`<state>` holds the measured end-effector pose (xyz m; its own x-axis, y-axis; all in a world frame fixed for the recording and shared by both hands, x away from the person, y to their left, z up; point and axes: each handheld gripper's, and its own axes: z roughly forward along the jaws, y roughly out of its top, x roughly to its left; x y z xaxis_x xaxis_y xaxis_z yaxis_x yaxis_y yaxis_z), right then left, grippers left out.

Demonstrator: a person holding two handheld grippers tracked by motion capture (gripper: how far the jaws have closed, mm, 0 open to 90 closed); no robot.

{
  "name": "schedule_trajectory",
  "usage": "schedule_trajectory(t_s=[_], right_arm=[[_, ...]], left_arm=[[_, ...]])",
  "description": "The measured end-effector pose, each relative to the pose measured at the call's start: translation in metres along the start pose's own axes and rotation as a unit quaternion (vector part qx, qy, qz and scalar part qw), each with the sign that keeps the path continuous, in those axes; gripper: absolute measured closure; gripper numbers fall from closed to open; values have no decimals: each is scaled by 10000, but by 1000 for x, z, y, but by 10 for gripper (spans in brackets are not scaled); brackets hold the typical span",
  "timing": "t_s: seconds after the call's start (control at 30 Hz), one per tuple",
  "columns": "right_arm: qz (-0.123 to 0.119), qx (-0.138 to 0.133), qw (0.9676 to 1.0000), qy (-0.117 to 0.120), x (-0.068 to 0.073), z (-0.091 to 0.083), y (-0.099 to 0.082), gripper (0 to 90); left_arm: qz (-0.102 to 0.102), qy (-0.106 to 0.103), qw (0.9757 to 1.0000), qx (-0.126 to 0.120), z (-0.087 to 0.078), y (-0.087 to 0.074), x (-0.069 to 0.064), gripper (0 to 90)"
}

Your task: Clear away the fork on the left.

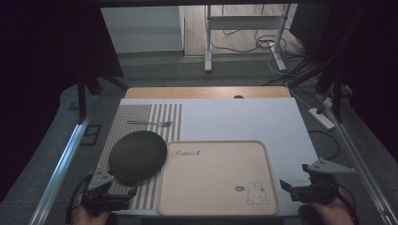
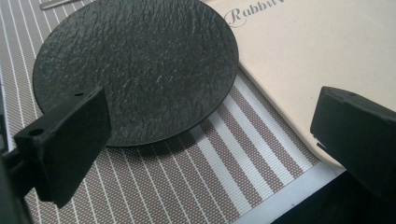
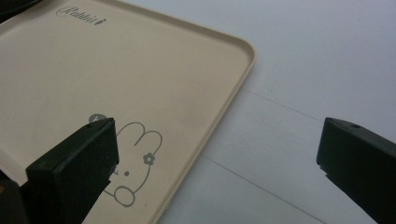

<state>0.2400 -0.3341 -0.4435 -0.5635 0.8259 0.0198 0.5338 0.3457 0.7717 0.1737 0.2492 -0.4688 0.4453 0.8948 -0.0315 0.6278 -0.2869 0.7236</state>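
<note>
The light wooden tabletop point(image 1: 206, 92) stands on a grey carpeted floor point(image 1: 155, 70) in a dim room. Beyond it rise 2 white metal stand legs point(image 1: 208, 42) among tangled black cables point(image 1: 263, 44), with a white power strip point(image 1: 322, 118) lying at the right.

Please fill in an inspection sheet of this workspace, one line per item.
Surface: white table top, with a striped placemat on its left part.
Job's things: black round plate on the placemat, its edge overlapping the beige rabbit tray; fork on the placemat behind the plate.
Clutter: nothing seen.
Grippers: left hand-held gripper open, near the plate; right hand-held gripper open, right of the tray; both hold nothing.
Cables: loose cables on the floor beyond the table.
Surroundings: power strip on the floor at right; metal stand legs behind.
</note>
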Motion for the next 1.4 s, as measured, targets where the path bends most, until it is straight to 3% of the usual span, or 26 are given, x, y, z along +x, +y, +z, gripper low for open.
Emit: schedule_trajectory(t_s=[0.23,0.87,1.17,1.4], right_arm=[[-42,19,10000,10,1,1,1,0],[-44,25,10000,51,1,1,0,0],[-56,43,10000,52,1,2,1,0],[-59,51,9999,65,1,2,1,0]], left_arm=[[-148,-134,9998,-69,-2,-2,5,0],[-173,-201,9996,-31,-1,-1,5,0],[-9,-173,9998,-43,1,5,4,0],[-27,-445,9990,-82,5,9,7,0]])
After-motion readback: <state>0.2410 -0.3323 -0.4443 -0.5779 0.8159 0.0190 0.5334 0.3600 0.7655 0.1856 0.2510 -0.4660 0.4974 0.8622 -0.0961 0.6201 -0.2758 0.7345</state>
